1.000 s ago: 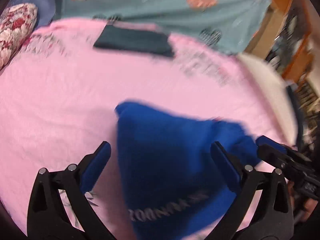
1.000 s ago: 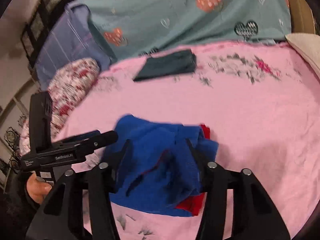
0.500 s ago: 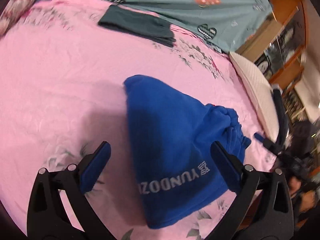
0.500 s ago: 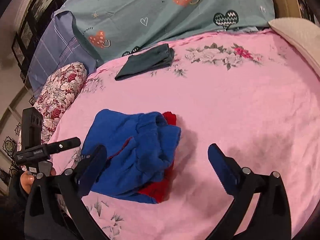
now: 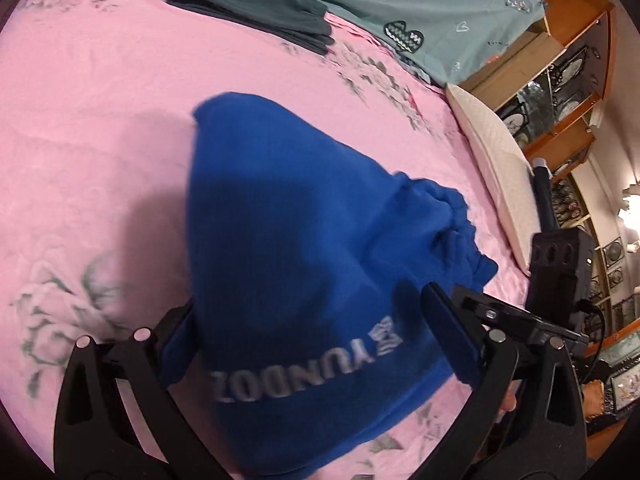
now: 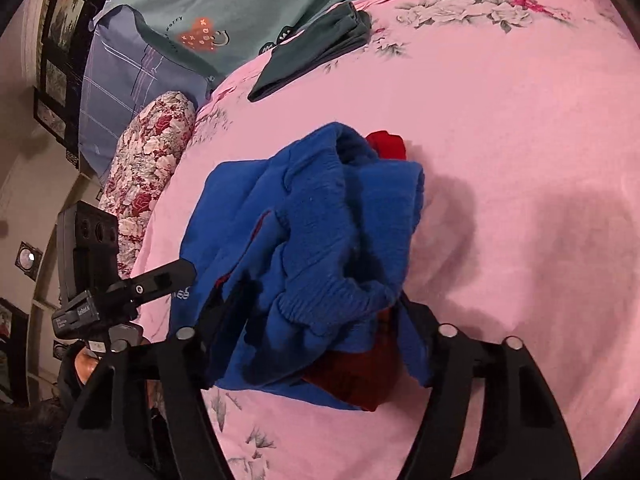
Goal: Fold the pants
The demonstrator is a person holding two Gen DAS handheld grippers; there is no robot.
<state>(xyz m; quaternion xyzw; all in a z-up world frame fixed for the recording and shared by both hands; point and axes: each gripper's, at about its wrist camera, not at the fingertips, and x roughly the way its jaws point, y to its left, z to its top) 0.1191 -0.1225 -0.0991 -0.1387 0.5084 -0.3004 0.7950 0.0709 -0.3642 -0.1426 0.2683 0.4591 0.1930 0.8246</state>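
The blue pants (image 5: 296,248) with a red lining and silver lettering lie folded in a thick bundle on the pink bedsheet (image 5: 80,100). My left gripper (image 5: 312,332) is open, its fingers on either side of the bundle's lettered end. In the right wrist view the pants (image 6: 320,240) show their bunched waistband, with red fabric at the far and near edges. My right gripper (image 6: 304,340) straddles the near end of the bundle; its fingers press into the cloth, partly hidden by it.
Dark green folded pants (image 5: 256,12) lie at the far side of the bed, also in the right wrist view (image 6: 316,52). A teal patterned blanket (image 5: 420,4), a floral pillow (image 6: 148,160), a white cushion (image 5: 500,176) and wooden shelves (image 5: 560,60) surround the bed.
Both grippers have moved in onto the blue bundle. The right gripper, wide open half a second ago, has narrowed around the waistband end. The left gripper came closer to the lettered end.
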